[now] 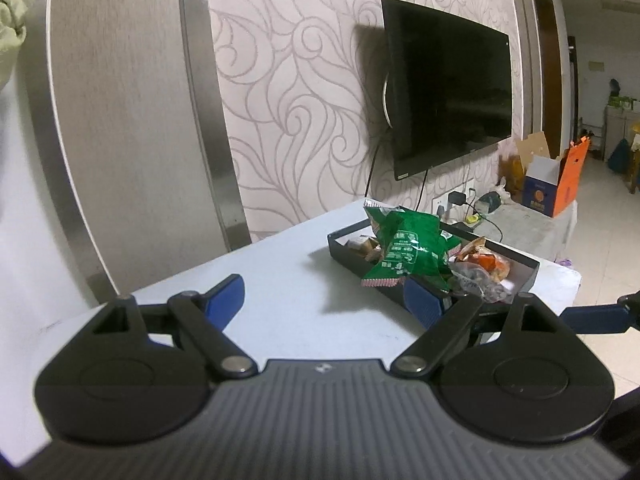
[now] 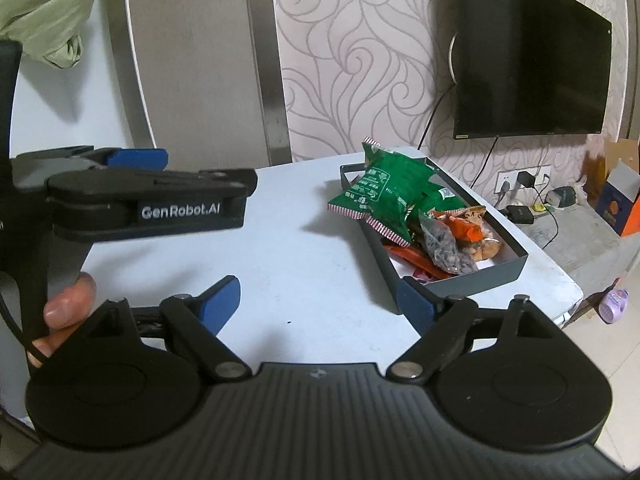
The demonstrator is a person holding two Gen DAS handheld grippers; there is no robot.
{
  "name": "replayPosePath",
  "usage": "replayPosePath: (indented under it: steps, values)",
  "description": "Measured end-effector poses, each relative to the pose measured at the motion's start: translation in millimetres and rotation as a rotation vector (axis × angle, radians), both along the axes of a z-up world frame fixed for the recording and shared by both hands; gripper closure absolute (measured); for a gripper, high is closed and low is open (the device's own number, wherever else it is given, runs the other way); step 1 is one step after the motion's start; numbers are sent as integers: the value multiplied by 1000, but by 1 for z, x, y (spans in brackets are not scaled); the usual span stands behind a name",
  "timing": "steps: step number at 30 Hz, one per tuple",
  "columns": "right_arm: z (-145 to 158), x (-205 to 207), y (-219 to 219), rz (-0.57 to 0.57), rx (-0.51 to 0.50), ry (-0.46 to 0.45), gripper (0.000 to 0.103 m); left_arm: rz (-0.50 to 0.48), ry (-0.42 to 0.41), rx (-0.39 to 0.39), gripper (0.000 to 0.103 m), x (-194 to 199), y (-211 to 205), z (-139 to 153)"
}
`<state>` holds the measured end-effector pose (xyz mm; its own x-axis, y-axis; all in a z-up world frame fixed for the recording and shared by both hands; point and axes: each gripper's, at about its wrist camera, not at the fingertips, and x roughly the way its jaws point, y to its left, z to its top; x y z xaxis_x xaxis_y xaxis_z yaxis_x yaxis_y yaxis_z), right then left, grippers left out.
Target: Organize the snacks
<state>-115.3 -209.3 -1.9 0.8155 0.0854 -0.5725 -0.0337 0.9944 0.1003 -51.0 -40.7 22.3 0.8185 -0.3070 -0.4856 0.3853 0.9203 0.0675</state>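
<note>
Right view only: left claw seen side-on, "GenRobot.AI" printed on body, thumb under it; purple bottle on floor right of tray. Left view only: right claw's blue finger at frame edge. Both claws spread wide, empty; right claw. Green packets, orange and clear bags heaped in dark tray, worktop's right end. White worktop; TV above tray on swirl-patterned wall; orange box right of it.
</note>
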Motion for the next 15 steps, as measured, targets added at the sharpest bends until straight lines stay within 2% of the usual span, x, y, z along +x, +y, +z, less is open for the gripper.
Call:
replayPosePath:
  steps: [11,15]
  values:
    - [0,-2,-4,28,0,-1,14,17,12,-16,17,-4,4,0]
    - [0,-3,-6,29,3,-3,14,30,20,2,18,-3,3,-3]
